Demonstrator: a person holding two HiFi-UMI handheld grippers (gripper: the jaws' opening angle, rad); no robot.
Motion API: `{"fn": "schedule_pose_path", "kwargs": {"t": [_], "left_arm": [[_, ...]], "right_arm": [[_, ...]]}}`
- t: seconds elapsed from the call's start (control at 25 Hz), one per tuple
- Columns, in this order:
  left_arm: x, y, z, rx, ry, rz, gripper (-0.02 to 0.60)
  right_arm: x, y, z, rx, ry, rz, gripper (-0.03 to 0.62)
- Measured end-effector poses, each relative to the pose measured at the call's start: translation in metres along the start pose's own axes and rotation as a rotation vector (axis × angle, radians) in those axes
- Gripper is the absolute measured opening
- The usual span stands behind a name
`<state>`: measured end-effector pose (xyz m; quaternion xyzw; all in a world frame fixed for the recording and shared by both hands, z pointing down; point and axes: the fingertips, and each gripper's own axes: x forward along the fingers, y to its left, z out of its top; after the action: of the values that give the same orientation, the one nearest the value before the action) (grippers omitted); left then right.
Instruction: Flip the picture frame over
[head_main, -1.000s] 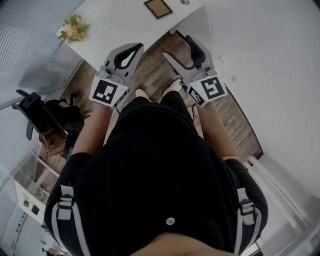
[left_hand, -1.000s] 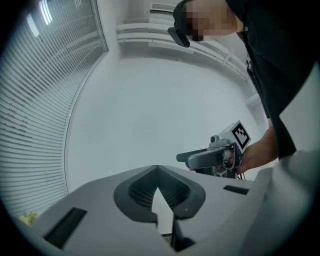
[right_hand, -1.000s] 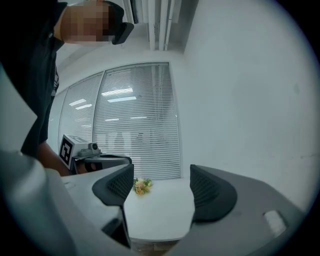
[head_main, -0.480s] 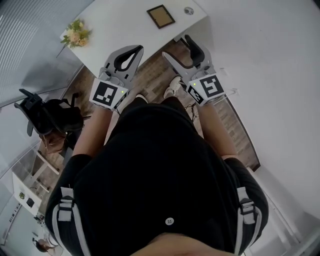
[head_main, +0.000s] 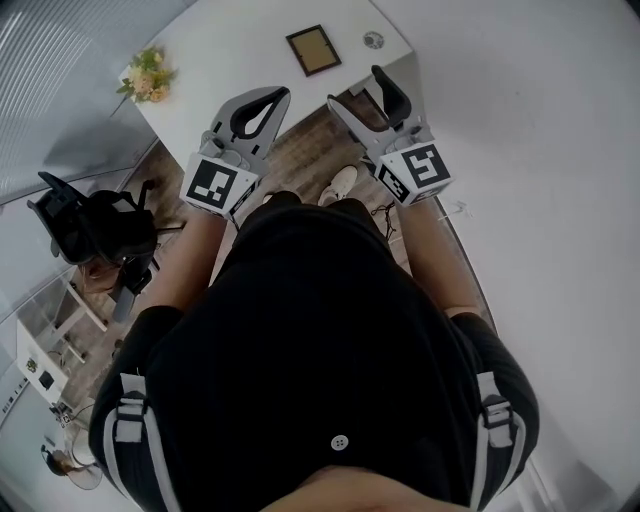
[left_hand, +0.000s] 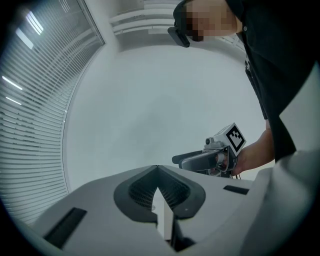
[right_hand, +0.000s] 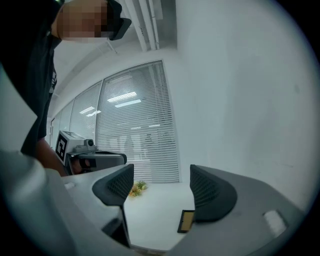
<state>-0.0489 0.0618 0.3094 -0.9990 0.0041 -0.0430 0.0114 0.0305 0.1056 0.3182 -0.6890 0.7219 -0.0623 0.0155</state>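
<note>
A small picture frame (head_main: 313, 50) with a dark rim and brownish face lies flat on the white table (head_main: 230, 50), well beyond both grippers. In the right gripper view the picture frame (right_hand: 186, 220) shows past the right jaw, on the table's near part. My left gripper (head_main: 277, 93) is shut and empty, held over the wooden floor before the table edge; in its own view the left gripper (left_hand: 158, 169) faces a bare wall. My right gripper (head_main: 358, 88) is open and empty, near the table's corner, and in its own view the right gripper (right_hand: 160, 189) points at the table.
A bunch of flowers (head_main: 147, 72) lies at the table's left end and a small round object (head_main: 373, 40) sits right of the frame. A black office chair (head_main: 95, 228) stands at the left on the wooden floor (head_main: 300, 160). A white wall (head_main: 540, 150) runs along the right.
The table and frame have slid lower and fuller into the head view as the person steps closer. Both grippers keep their pose, left shut and right open.
</note>
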Motion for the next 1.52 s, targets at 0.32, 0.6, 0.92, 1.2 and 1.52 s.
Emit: {"fn": "schedule_pose_path", "kwargs": {"t": [0.32,0.6,0.92,1.2,1.52], "left_arm": [[0.056,-0.004,0.009,-0.04,0.009,0.092,0.005],[0.069,-0.007,0.002,-0.054,0.044,0.159,0.005],[0.066,0.023,-0.015,-0.079,0.042,0.158,0.005],[0.075,0.072,-0.038,-0.087,0.02,0.136,0.005],[0.082,0.132,-0.083,-0.099,0.052,0.143,0.005]], "right_arm": [[-0.002,-0.068,0.0,0.035,0.008,0.081,0.348],[0.008,-0.089,-0.01,0.054,0.044,0.157,0.348],[0.046,-0.081,-0.041,0.064,0.11,0.165,0.348],[0.097,-0.095,-0.085,0.066,0.222,0.079,0.347],[0.163,-0.108,-0.145,0.059,0.363,0.003,0.347]]}}
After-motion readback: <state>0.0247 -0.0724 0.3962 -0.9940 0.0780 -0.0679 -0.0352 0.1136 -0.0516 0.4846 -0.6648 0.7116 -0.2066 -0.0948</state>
